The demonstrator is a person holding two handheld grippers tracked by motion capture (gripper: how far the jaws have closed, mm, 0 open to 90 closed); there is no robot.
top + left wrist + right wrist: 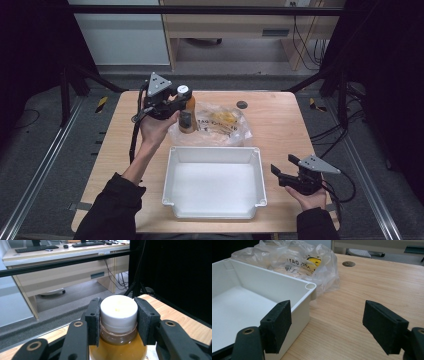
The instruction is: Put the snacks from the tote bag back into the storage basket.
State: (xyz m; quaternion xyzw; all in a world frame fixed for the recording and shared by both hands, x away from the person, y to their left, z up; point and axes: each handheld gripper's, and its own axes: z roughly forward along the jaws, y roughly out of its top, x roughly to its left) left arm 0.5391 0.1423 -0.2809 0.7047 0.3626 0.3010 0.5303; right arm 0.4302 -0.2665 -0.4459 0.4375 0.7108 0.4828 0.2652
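Wooden desk (280,125), lit against a dark surround, carries a white rectangular tub (214,181) near its front edge and a crumpled clear plastic bag (220,125) with yellow contents just behind the tub's far rim. Left gripper (117,320) has its jaws clamped on the neck and white screw cap of a bottle of amber liquid (187,114), held upright above the bag's left end. Right gripper (334,327) rests in the hand to the right of the tub, jaws wide apart with nothing between them.
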